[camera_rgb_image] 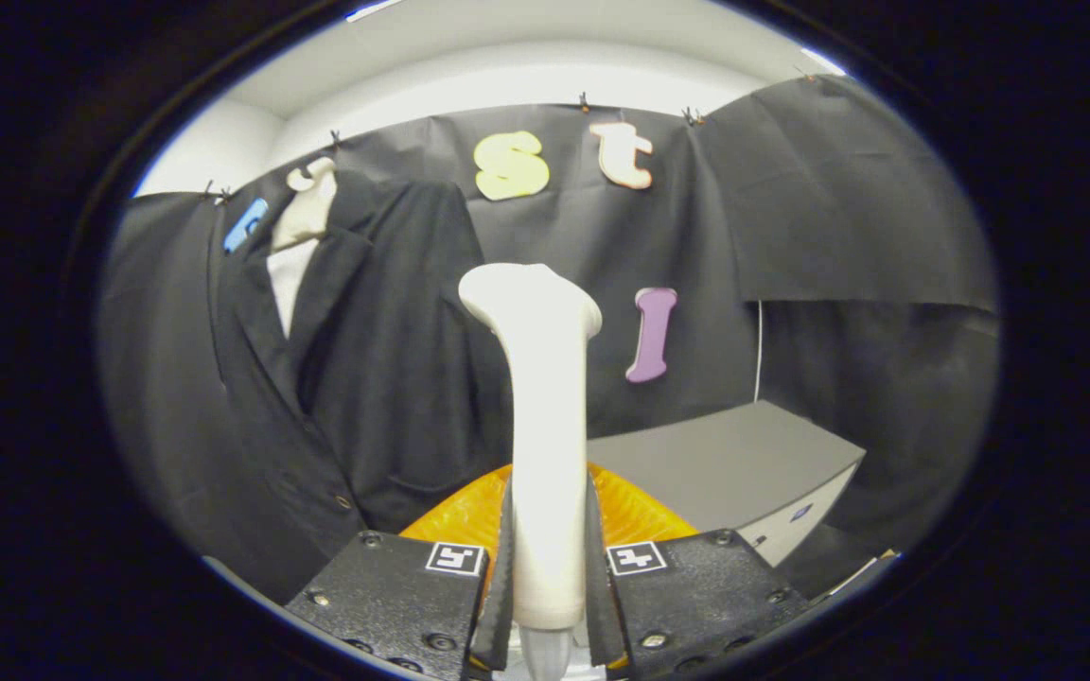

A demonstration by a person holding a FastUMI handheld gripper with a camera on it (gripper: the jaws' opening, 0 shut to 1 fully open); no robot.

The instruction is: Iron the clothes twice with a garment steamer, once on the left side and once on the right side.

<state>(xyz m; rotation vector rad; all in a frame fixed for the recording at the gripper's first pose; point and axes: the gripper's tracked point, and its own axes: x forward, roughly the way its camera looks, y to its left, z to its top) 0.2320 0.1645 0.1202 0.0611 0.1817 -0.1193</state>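
Note:
A white garment steamer (541, 416) stands upright between the fingers, its handle clamped by both, its wide head up top. My gripper (550, 577) is shut on it. A black jacket (356, 378) hangs on a white mannequin bust (304, 222) against the booth wall, to the left of the steamer and beyond the fingers. The steamer head is apart from the jacket, right of its front panel.
An orange ribbed object (469, 515) sits just behind the fingers, under the steamer. A grey box-like cabinet (725, 463) stands to the right, beyond the fingers. Black cloth forms the wall behind everything.

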